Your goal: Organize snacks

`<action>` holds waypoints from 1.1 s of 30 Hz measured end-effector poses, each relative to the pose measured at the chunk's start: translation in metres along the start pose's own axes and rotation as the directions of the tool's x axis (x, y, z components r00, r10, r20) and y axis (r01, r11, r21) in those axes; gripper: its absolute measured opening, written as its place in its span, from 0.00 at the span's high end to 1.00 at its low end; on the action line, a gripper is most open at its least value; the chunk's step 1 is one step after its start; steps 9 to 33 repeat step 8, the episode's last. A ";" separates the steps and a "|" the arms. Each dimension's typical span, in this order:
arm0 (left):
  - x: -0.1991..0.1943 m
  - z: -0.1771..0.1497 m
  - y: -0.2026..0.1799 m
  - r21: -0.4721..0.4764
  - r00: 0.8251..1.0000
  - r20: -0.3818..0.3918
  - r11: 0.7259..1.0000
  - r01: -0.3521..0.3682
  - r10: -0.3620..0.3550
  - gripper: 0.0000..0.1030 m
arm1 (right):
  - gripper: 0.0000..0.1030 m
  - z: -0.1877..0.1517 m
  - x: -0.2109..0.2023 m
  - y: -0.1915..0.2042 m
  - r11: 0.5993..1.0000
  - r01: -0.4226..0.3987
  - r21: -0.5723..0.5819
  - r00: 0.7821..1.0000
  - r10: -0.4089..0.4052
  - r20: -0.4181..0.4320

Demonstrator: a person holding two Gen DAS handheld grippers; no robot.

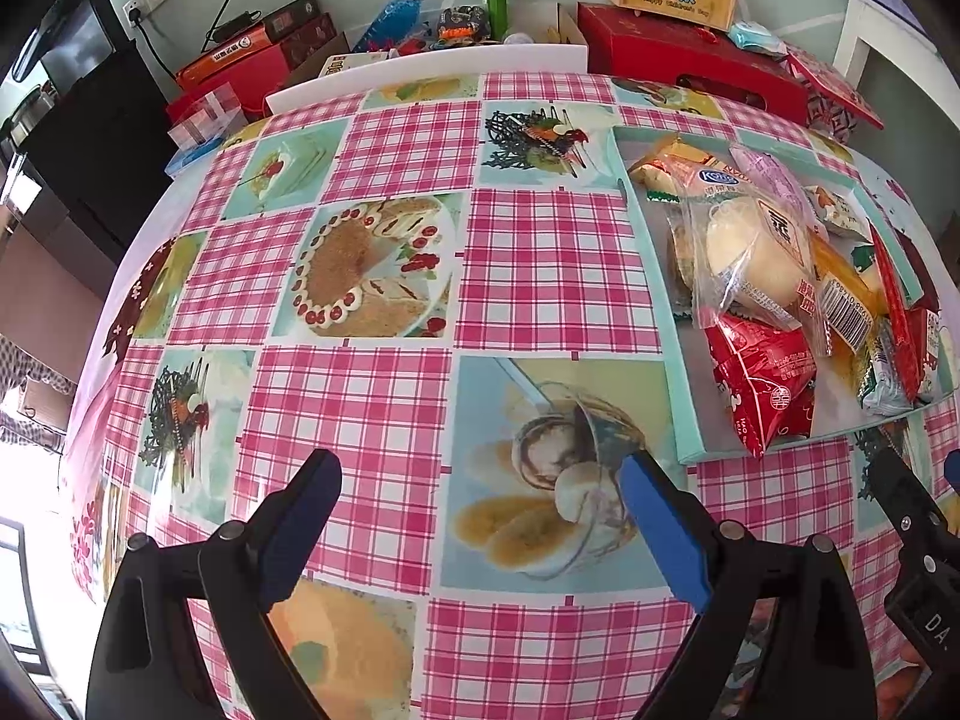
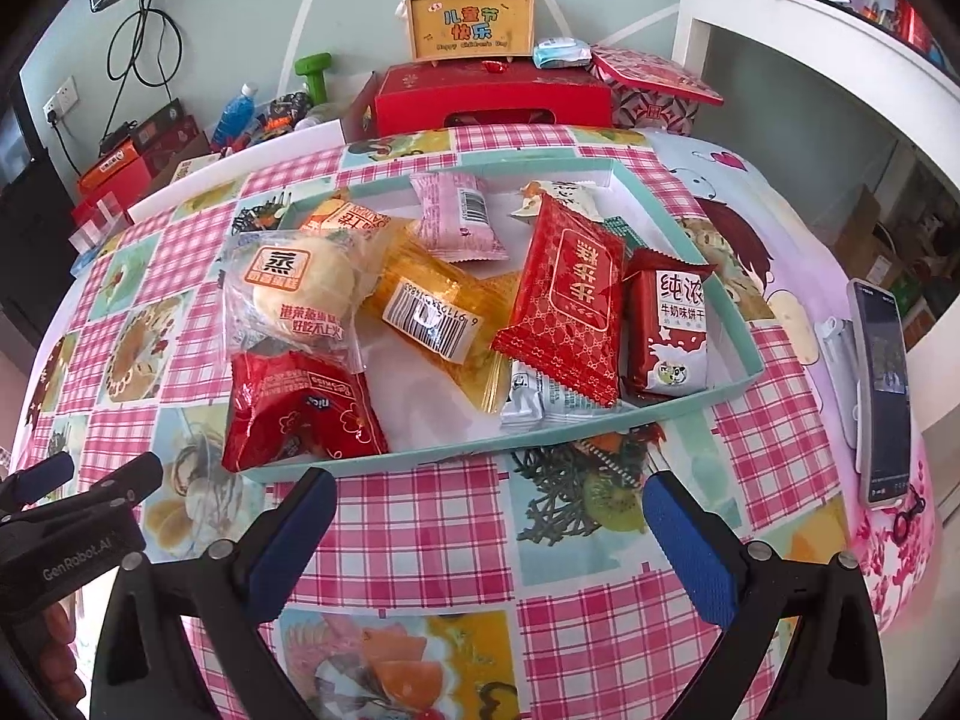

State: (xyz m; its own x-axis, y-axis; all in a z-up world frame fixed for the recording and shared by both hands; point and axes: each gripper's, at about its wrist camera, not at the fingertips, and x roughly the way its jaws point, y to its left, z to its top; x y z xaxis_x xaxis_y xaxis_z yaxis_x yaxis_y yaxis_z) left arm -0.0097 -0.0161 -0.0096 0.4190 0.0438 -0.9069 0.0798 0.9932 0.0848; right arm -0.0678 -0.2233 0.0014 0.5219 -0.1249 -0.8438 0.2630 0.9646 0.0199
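Note:
A shallow teal tray (image 2: 420,457) lies on the checked tablecloth, piled with several wrapped snacks. Among them are a steamed bun in a clear bag (image 2: 294,288), a red packet (image 2: 294,414), an orange packet (image 2: 438,306), a pink packet (image 2: 459,216), a flat red packet (image 2: 570,300) and a dark red biscuit pack (image 2: 669,324). My right gripper (image 2: 489,495) hangs open just in front of the tray's near rim, with nothing in it. My left gripper (image 1: 480,480) is open over bare cloth, left of the tray (image 1: 666,324); the bun (image 1: 744,246) shows there too.
A phone on a stand (image 2: 879,396) is at the table's right edge. Behind the table stand a red box (image 2: 492,96), a wooden sign box (image 2: 471,18), a blue bottle (image 2: 234,108) and cartons. Each gripper appears in the other's view: left gripper (image 2: 90,480), right gripper (image 1: 924,471).

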 end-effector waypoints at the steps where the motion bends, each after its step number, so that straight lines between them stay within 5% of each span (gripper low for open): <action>1: 0.000 0.000 0.000 0.001 1.000 0.001 1.000 0.000 0.000 0.09 | 0.00 0.000 0.000 0.000 1.000 0.000 0.000 1.000 0.000 -0.001; 33: -0.006 0.000 -0.004 0.019 1.000 0.030 1.000 0.009 -0.009 0.09 | 0.00 0.000 0.001 -0.002 1.000 0.001 0.009 1.000 -0.001 -0.006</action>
